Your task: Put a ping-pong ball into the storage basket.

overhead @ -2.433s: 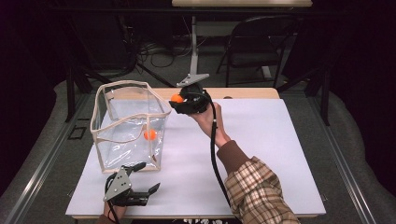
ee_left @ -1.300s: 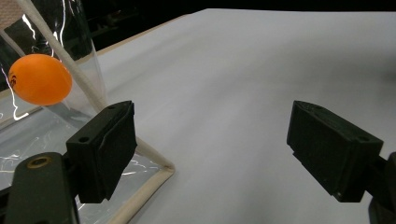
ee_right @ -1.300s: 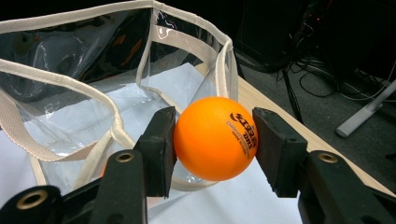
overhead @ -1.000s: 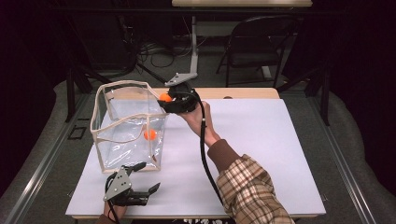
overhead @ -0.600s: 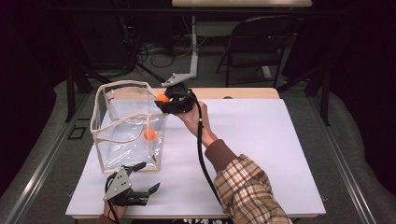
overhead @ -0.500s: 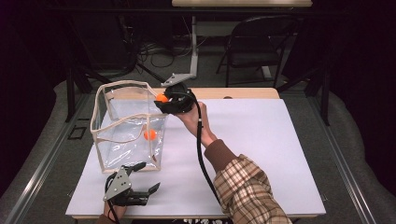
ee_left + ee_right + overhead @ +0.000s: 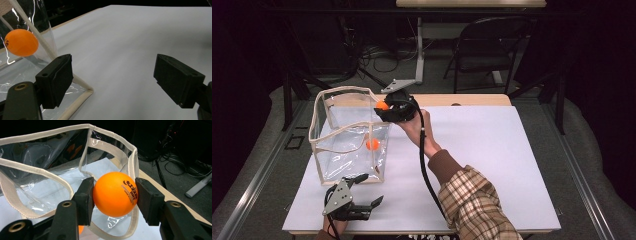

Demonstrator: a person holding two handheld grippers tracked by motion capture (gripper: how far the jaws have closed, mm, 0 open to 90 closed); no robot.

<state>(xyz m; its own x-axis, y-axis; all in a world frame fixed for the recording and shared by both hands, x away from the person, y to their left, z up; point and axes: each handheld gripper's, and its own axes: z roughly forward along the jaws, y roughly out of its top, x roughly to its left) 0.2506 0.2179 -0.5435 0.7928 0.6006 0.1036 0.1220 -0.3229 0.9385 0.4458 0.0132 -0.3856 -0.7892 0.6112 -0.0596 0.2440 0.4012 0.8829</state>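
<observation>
Overhead, the right gripper (image 7: 384, 107) holds an orange ball (image 7: 382, 105) at the rim of the clear bag (image 7: 332, 150); the left gripper (image 7: 364, 189) rests open on the table (image 7: 492, 160). Left gripper view: jaws apart, empty. Right gripper view: jaws clamp the ball (image 7: 115, 193) above the bag.

Right tongs (image 7: 384, 107): black body, grey three-cornered plate on top, black cable trailing along a red-and-cream plaid sleeve (image 7: 474, 205). Left tongs (image 7: 369, 190): black, same grey plate. Each black jaw block carries a brass-coloured screw.
</observation>
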